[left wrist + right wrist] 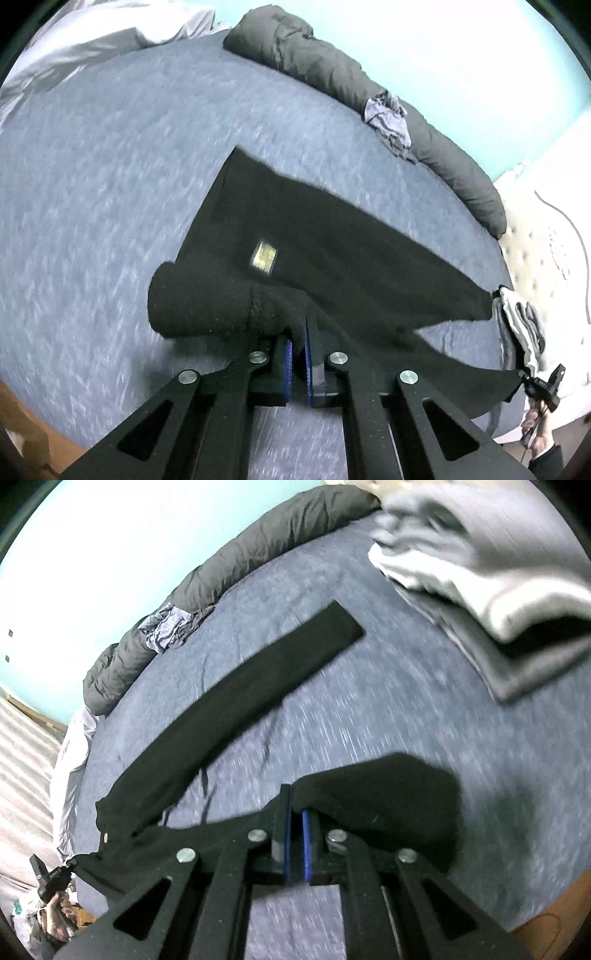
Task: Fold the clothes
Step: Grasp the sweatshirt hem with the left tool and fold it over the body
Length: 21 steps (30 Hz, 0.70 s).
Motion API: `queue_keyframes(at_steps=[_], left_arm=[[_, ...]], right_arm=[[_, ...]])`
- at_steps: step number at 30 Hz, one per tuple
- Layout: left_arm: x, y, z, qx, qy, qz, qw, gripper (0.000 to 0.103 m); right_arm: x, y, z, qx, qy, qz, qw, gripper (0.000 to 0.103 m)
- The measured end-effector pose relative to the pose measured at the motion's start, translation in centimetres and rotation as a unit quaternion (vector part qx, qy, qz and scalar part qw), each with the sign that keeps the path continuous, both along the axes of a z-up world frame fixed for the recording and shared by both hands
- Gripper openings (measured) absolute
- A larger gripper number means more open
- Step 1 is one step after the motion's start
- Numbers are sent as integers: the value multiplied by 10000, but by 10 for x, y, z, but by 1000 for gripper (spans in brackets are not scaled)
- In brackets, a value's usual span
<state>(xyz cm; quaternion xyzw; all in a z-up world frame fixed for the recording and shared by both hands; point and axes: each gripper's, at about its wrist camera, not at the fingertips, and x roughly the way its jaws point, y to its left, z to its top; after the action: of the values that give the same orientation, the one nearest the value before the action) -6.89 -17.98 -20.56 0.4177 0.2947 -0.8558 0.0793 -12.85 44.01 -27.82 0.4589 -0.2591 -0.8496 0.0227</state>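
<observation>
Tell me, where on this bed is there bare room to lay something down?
The widest bare stretch of sheet lies left of the black garment. Another lies between the garment and the folded pile. The far edge is crowded by the dark rolled duvet.

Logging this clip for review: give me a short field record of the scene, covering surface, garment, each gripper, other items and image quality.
surface: bed with blue-grey sheet
garment: black garment, held up and stretched between both grippers, its far end on the sheet
label: small yellowish tag on the garment
left gripper: shut on black garment
right gripper: shut on black garment
other items: dark grey duvet rolled along the far edge; folded pale clothes
image quality: motion blur in both views
</observation>
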Motion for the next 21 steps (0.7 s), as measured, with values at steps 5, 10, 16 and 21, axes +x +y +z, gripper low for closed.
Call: queue_keyframes(at_steps=[5, 10, 16, 21], left_arm=[[-40, -14, 17, -33, 69, 62, 10000, 4], [-87, -32, 20, 55, -8, 141, 9999, 4], [-149, -45, 10, 6, -171, 148, 9997, 4], [-195, -58, -7, 35, -276, 162, 9995, 4]], right_arm=[[-50, -6, 26, 155, 78, 9, 9998, 4], [-100, -7, 35, 268, -50, -86, 9996, 4], [-168, -12, 24, 571, -364, -160, 9976, 4], [-220, -16, 10, 793, -576, -194, 9950, 4]])
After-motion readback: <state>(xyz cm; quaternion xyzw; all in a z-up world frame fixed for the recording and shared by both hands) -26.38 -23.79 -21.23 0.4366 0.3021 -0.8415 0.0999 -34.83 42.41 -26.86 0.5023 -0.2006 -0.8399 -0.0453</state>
